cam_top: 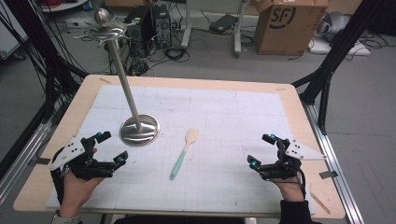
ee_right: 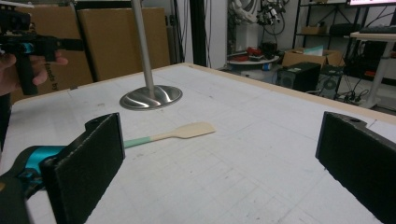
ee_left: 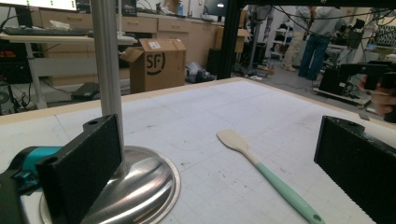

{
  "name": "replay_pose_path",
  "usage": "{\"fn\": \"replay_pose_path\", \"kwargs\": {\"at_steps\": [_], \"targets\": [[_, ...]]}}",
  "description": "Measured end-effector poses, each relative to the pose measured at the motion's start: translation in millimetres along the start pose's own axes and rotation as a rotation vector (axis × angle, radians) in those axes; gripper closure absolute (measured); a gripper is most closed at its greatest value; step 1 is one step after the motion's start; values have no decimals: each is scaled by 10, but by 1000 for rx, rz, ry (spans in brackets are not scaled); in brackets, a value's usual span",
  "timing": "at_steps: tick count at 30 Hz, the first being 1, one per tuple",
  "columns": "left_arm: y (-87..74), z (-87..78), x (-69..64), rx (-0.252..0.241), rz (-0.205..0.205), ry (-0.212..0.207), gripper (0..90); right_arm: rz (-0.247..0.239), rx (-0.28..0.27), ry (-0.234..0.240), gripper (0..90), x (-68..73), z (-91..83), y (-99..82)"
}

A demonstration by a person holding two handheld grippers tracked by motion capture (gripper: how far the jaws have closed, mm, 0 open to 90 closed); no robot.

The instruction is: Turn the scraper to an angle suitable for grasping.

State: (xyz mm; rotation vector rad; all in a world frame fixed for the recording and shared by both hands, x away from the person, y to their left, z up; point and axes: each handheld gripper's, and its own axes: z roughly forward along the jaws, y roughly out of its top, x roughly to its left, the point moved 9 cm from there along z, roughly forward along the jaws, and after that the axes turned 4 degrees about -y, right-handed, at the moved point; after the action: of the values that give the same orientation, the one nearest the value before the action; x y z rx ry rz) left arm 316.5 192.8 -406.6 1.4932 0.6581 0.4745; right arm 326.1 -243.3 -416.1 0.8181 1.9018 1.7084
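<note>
At the left of the high view, the left gripper (cam_top: 111, 145) rests low over the surface (cam_top: 289, 100), held in a hand that comes in from the near edge. Its jaws stand wide apart with nothing between them. In the left gripper view they frame the white mat (ee_left: 205, 116), with the stand's base just past the left-hand jaw.

Just beyond that gripper is the stand (cam_top: 139, 129): a round steel base on the mat, a slim pole rising from it, and a ball-topped disc with hooks at its head.

Near the middle lies the spatula (cam_top: 183, 153), flat on the mat and apart from the stand's base. Its pale blade points to the far side and its mint-green handle runs toward the near edge, slanting a little left. It lies between the two grippers, and neither touches it.

At the right, the right gripper (cam_top: 261, 149) is also low over the mat, its jaws released and spread wide. In the right gripper view the spatula (ee_right: 173, 134) lies ahead of the left-hand jaw, with the stand (ee_right: 150, 97) farther off.
</note>
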Motion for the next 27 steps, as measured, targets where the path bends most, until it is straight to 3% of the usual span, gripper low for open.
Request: {"fn": "replay_pose_path", "kwargs": {"at_steps": [6,9,11,13,16,21,23,24,27], "targets": [[-3,28,-41,-12,2,-19,17,10,-3,-4,3,-16,-26,-8],[-7,47,-66,-19,24,-26,17,14,-3,-3,3,-17,-30,-8],[-27,63,-95,-5,52,-30,17,10,-4,-2,3,-20,-22,-10],[-62,95,-153,25,28,-57,17,10,-3,-1,3,-18,-21,-12],[-95,171,-236,45,58,-55,17,11,-2,1,3,-16,-22,-12],[-157,264,-328,68,73,-67,41,13,-5,1,3,-20,-28,-8],[-163,260,-339,68,60,-72,201,14,-1,4,3,-18,-30,-13],[-160,256,-349,65,49,-87,201,14,-1,4,3,-18,-30,-13],[-172,248,-367,76,36,-103,396,16,0,5,3,-19,-32,-16]]}}
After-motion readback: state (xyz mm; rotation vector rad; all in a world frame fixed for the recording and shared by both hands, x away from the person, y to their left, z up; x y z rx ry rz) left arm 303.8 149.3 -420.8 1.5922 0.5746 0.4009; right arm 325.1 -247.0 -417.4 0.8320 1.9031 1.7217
